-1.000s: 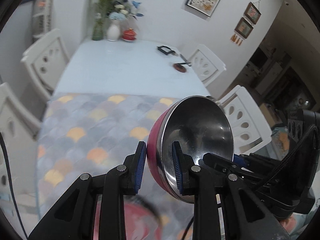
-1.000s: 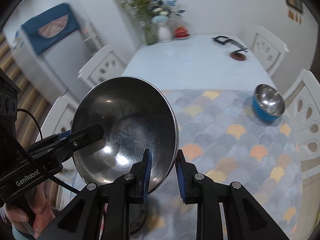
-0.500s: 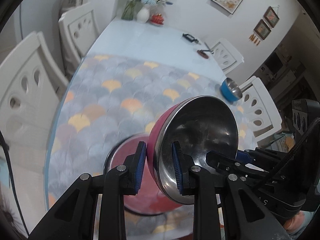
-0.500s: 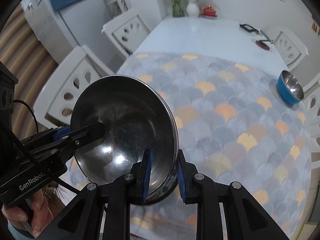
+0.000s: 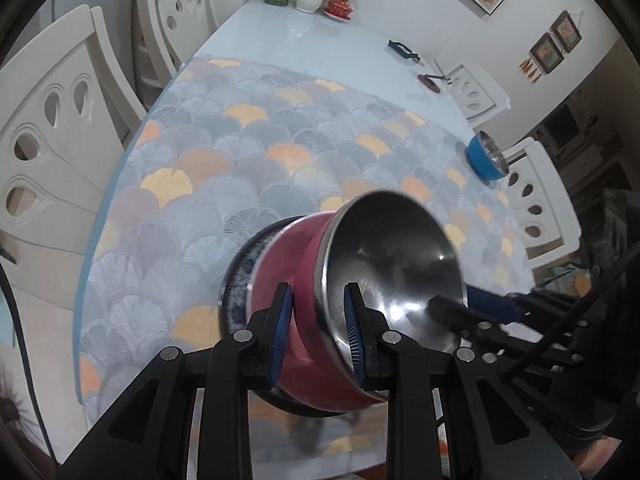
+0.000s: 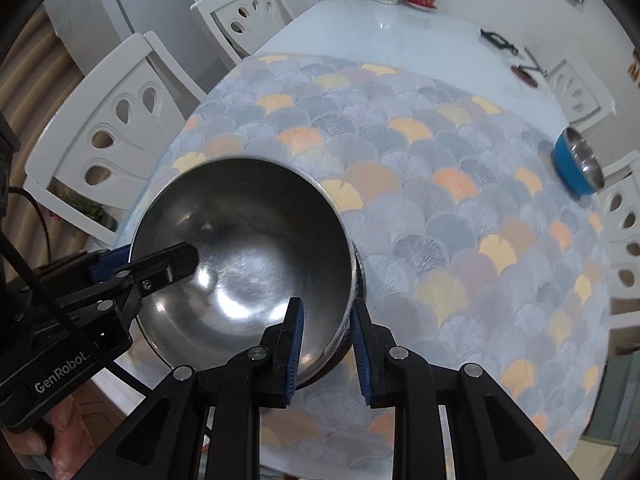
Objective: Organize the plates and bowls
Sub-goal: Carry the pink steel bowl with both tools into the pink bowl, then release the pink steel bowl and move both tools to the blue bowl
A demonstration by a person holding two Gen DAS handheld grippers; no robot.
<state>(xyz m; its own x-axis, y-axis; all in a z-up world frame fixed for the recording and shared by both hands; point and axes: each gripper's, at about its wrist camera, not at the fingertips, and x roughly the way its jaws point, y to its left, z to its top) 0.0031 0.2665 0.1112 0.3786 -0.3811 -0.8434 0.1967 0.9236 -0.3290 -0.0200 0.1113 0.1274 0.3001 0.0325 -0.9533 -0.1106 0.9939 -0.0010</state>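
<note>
I have the pink steel-lined bowl (image 5: 320, 280) pinched by its rim from two sides: my left tongs (image 5: 318, 334) are clenched on the near wall, one blue pad on the pink outside and one on the steel inside, and my right tongs (image 6: 326, 350) are clenched on the opposite rim the same way. Two grips make sense to me here, since a wide bowl held by one thin edge would swing; with both, I can keep it steady while it hangs tilted low over the patterned mat (image 6: 460, 200) on the table (image 5: 320, 44). Directly beneath it sits a dark-rimmed dish (image 5: 240, 280), and I judge that is where the bowl is meant to nest, which is why I hold it right above rather than off to one side. The small blue bowl (image 6: 578, 166) stands well apart near the far right edge of the table, not yet gathered in.

Most of the dish is covered by the bowl, so I cannot tell whether it is a plate or another bowl, nor whether the two are already touching. The bowl's edges are smeared with blur. Only a bit of my hand (image 6: 60, 448) shows at the lower corner.
</note>
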